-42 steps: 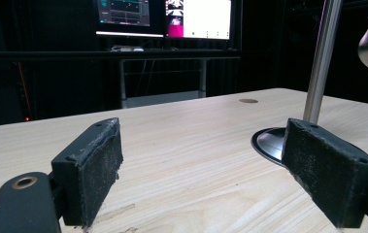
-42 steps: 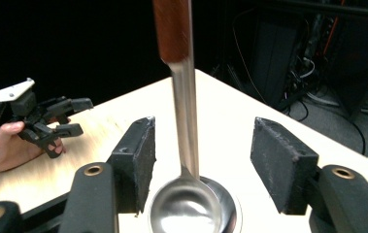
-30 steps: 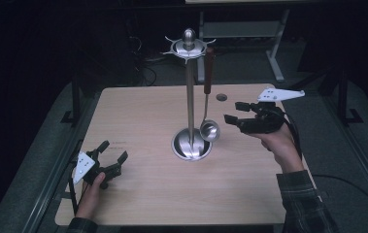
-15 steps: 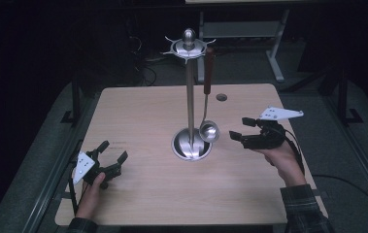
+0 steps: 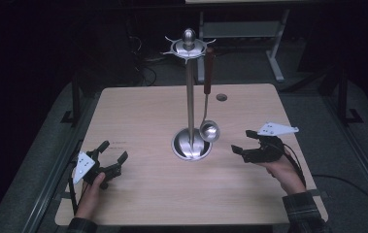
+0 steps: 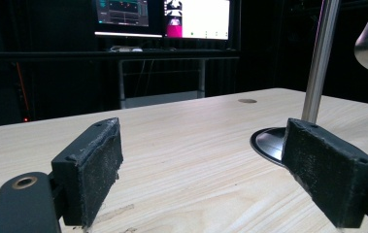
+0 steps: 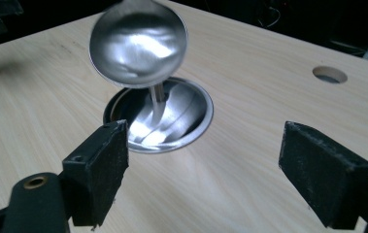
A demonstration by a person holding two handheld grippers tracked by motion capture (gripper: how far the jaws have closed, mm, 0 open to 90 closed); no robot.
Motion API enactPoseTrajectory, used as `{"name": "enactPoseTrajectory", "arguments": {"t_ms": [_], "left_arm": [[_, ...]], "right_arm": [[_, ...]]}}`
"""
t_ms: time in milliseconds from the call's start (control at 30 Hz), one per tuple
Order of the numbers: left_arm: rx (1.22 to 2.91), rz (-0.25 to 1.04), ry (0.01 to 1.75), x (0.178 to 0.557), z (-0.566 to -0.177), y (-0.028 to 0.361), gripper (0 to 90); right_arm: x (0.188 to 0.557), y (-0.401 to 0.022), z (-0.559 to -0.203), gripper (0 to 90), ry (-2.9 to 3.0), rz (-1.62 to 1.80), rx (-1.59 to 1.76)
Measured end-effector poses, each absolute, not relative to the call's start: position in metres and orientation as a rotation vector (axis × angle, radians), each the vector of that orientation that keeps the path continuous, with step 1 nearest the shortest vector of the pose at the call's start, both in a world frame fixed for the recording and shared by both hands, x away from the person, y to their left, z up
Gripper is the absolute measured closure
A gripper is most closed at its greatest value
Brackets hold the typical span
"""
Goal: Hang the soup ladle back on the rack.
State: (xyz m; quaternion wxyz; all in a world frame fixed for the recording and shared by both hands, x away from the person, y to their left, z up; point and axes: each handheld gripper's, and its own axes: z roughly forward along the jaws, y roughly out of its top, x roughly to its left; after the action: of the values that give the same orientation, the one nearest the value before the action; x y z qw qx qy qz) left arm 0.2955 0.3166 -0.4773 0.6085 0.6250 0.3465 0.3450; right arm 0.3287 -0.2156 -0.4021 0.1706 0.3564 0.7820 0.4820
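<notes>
Now lower beside the ladle, right hand-held gripper, jaws just opened wide, empty.

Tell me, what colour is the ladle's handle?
Dark reddish-brown, on the ladle; clearest in the high view.

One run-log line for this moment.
ladle: hanging on stand | right hand-held gripper: open, jaws just opening, empty | left hand-held gripper: open, empty
</notes>
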Motion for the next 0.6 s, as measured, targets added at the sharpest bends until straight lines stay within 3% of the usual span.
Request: {"name": "enactPoseTrajectory", "arguments": {"t_ms": [600], "left_arm": [[1.448,0.789,0.796,0.296,-0.477,0.317,14.3]], "right_arm": [[0.312,-0.24,-0.443,13.1,2.224,1.321,1.106]]}}
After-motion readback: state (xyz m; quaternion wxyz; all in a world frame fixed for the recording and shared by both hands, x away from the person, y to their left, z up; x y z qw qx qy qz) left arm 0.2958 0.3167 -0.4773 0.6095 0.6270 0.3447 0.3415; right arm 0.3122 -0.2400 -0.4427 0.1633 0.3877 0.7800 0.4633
